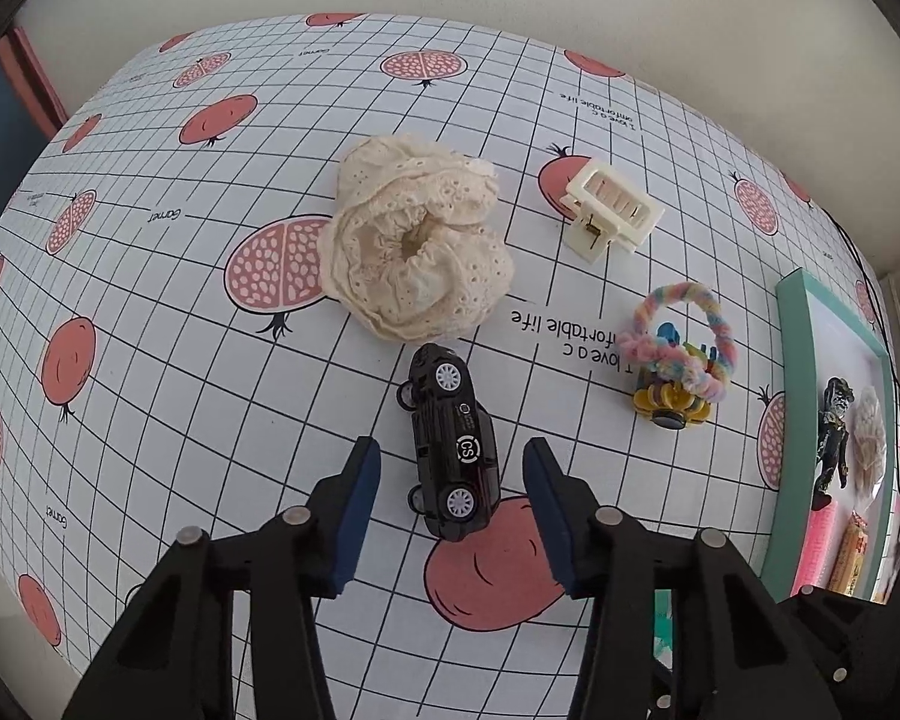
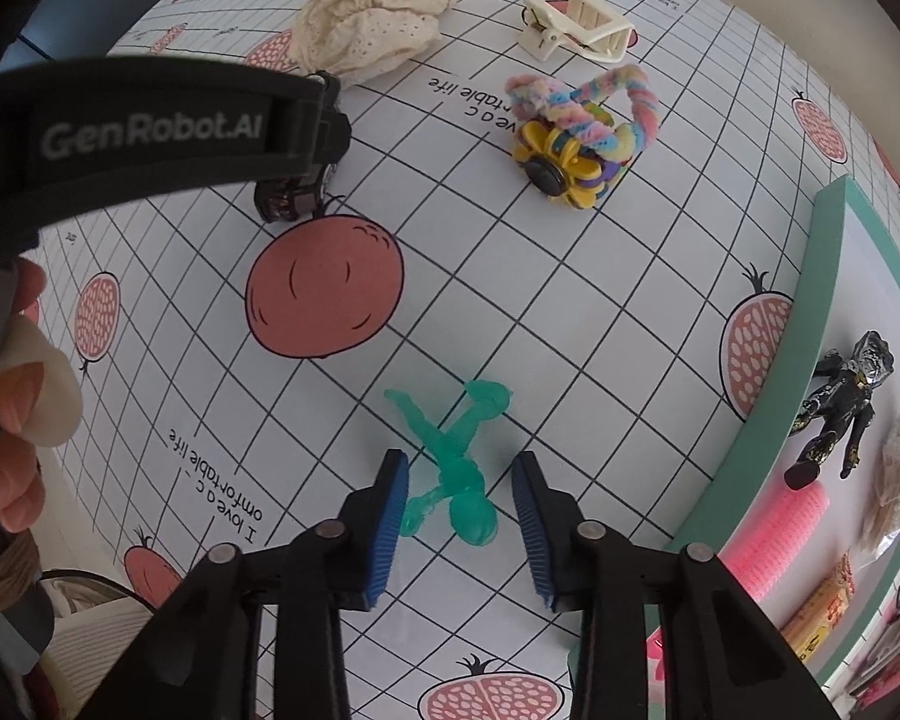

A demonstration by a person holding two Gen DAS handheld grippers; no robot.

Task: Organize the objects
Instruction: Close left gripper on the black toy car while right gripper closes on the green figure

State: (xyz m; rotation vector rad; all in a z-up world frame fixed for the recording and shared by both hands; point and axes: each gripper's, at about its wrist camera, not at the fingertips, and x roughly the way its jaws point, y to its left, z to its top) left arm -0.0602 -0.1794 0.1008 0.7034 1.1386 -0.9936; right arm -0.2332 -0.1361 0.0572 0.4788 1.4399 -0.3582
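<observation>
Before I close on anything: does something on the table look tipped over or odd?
Yes. The black car lies on its side, wheels showing, between the open left tongs. The green figure lies flat between the open right tongs. Nothing looks spilled or broken.

A home: pomegranate-print tablecloth (image 1: 150, 360) strewn with toys and hair accessories.

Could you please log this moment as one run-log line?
left gripper open astride black toy car | right gripper open astride green figure | neither grasped
</observation>
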